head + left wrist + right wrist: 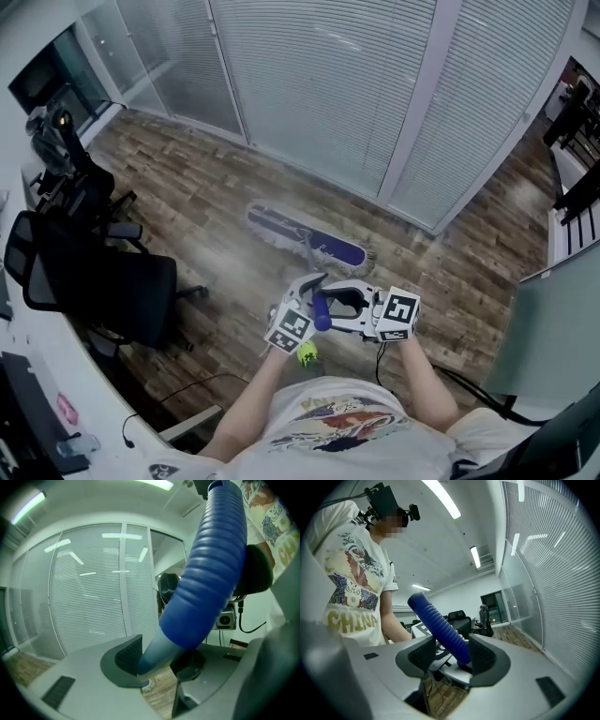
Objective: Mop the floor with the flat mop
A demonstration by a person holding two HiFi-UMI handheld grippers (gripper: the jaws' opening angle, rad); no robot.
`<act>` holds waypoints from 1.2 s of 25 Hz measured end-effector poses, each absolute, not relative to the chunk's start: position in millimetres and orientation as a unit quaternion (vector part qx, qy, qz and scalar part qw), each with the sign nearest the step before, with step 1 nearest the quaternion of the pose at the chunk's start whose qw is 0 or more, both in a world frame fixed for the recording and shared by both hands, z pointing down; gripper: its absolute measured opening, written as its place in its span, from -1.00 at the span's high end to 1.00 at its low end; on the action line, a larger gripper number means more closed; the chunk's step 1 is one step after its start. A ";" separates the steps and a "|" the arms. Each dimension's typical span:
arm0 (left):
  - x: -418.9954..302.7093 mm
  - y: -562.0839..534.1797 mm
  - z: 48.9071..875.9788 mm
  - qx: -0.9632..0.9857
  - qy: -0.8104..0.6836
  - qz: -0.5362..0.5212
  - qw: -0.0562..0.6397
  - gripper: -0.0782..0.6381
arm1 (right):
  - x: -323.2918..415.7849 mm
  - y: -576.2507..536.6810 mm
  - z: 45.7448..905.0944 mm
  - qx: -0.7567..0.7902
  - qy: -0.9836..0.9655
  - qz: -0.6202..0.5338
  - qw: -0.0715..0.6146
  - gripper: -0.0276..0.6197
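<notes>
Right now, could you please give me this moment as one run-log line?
phase: mopping | left gripper: shut on handle | right gripper: shut on handle | mop head: flat on floor

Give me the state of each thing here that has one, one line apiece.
flat mop head, lying flat on the wood floor
mop handle, gripped by both grippers
left gripper, shut on the mop handle
right gripper, shut on the mop handle
blinds, closed
office chair, upright
</notes>
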State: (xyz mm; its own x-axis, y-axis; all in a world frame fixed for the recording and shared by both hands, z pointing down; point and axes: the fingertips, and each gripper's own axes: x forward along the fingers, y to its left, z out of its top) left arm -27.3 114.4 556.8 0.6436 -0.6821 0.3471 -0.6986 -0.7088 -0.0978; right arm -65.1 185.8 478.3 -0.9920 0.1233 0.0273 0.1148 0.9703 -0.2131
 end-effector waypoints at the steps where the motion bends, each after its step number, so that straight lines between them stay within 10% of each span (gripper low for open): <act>1: -18.6 123.6 554.9 0.906 -0.382 0.182 0.023 0.45 | -56.0 194.9 476.4 -0.060 -0.992 0.107 0.018 0.28; 30: 89.0 260.5 563.5 0.899 -0.402 0.174 0.009 0.43 | 54.9 333.1 485.5 -0.092 -0.990 0.104 0.011 0.27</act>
